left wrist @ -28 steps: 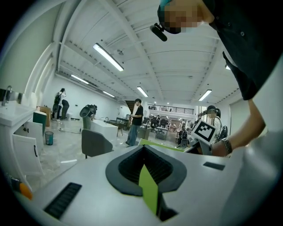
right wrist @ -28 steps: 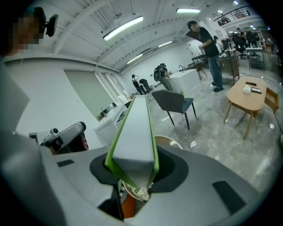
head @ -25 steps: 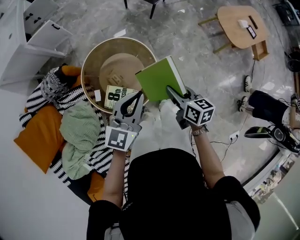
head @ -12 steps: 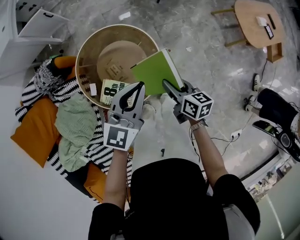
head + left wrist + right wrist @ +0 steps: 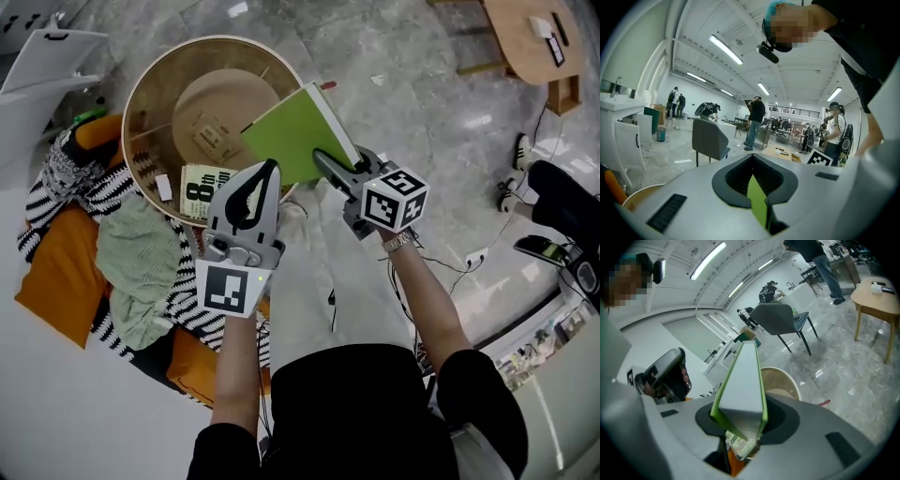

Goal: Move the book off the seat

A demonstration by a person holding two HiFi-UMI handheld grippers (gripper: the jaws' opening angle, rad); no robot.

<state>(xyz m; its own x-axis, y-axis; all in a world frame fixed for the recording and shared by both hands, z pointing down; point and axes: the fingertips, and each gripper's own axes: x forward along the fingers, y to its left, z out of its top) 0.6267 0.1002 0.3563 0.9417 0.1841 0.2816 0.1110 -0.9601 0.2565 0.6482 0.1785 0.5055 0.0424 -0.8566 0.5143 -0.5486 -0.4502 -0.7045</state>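
The book (image 5: 298, 139) is already clear of the cushioned seat (image 5: 56, 272), held up over the basket (image 5: 141, 84)'s near rim; setting it down is probably what's left. The right claw (image 5: 324, 161) clamps its lower edge. The left claw (image 5: 269, 169), closed and empty, sits just beside the basket's near rim.

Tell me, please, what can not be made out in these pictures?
- Left claw: whether it pinches the green book or only stands before it; the left gripper view shows just a green sliver between its jaws.
- Printed book in the basket: head view, title partly covered by the left claw.
- What lies under the striped cloth: head view, buried by the clothes.
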